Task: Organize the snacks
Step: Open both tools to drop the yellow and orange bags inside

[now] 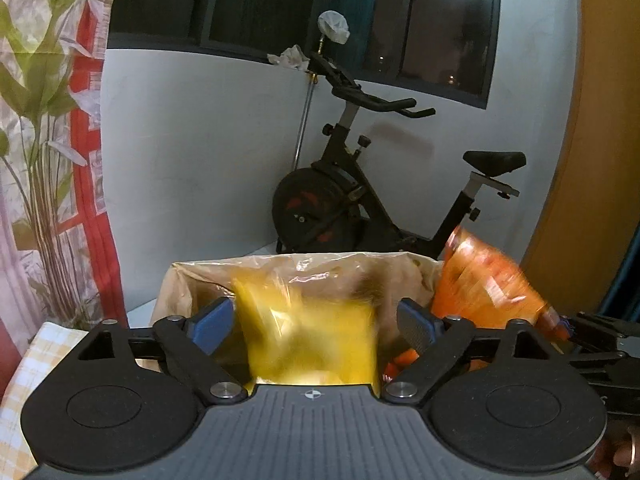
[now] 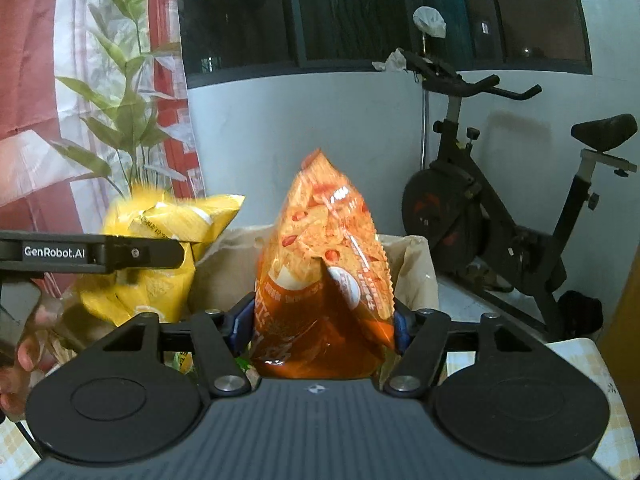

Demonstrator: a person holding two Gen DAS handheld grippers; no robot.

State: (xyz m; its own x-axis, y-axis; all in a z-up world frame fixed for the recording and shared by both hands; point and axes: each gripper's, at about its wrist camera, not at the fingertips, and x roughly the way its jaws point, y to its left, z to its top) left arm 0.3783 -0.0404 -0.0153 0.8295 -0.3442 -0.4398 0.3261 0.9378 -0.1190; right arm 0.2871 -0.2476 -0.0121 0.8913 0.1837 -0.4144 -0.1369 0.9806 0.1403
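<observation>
A yellow snack bag (image 1: 312,340) hangs blurred between the fingers of my left gripper (image 1: 314,322), with a gap on each side, so the pads (image 1: 212,320) do not press it. It sits over a brown paper container (image 1: 192,284) lined with clear plastic. My right gripper (image 2: 320,326) holds an orange snack bag (image 2: 320,260) upright, and both blue pads (image 2: 238,326) lie against its sides above the same container (image 2: 416,264). The orange bag (image 1: 480,288) also shows at the right of the left wrist view. The yellow bag (image 2: 160,232) shows at the left of the right wrist view.
A black exercise bike (image 1: 360,200) stands by the white wall behind the container. A red and white curtain with leafy stems (image 1: 48,120) hangs on the left. Yellow chequered cloth (image 2: 580,360) covers the surface. A person's hand (image 2: 20,356) grips the left tool.
</observation>
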